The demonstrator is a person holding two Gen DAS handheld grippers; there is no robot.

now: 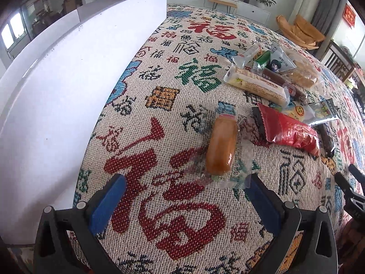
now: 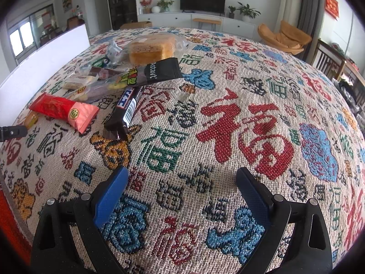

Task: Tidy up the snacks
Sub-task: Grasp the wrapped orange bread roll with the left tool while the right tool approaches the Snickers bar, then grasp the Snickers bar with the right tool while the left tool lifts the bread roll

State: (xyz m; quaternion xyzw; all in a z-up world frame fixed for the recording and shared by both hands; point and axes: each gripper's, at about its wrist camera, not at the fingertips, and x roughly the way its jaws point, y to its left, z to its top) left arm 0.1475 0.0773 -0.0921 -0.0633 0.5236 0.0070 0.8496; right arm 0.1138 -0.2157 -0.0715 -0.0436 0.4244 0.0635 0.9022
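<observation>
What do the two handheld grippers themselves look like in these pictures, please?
Both look the same build. The left gripper and right gripper each have two black, angular plastic arms with triangular cut-outs and round silver pivot bolts. Each finger carries a flat blue textured pad. No cables, printed markings or sleeves show.

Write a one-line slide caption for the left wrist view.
Open left gripper approaches a wrapped bun on the tablecloth, snack pile beyond, white box at left.
</observation>
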